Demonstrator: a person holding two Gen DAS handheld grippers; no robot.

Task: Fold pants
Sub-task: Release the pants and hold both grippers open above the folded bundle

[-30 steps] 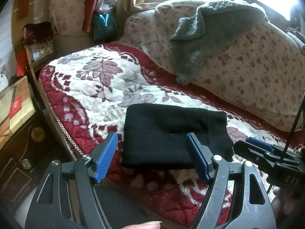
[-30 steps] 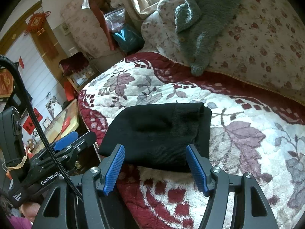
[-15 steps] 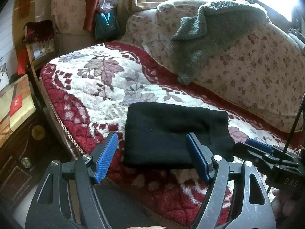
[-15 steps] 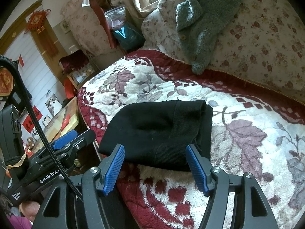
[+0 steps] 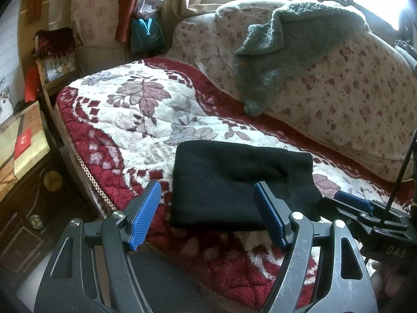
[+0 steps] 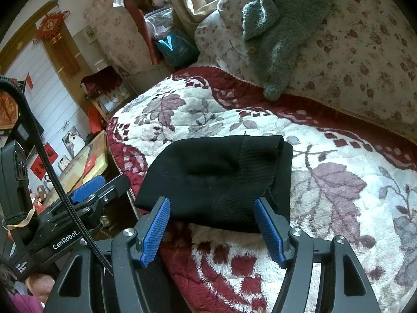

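Nearest the cameras, the left tongs [image 5: 208, 216] and the right tongs [image 6: 215, 229] both hang released, blue pads spread wide and holding nothing, poised just short of the near hem. Beyond them the black pants [image 5: 234, 182] lie as a compact folded rectangle on the floral sofa cover [image 5: 135, 120], close to its front edge, with the ribbed band toward the right. The fold looks essentially done. The likely trouble is a stray nudge from either tongs dragging the top layer askew, or sliding the bundle off the near edge, since plush pile grips unevenly. Farther back, a grey fleece jacket [image 5: 284, 52] drapes over the backrest cushion [image 5: 351, 99], well apart.
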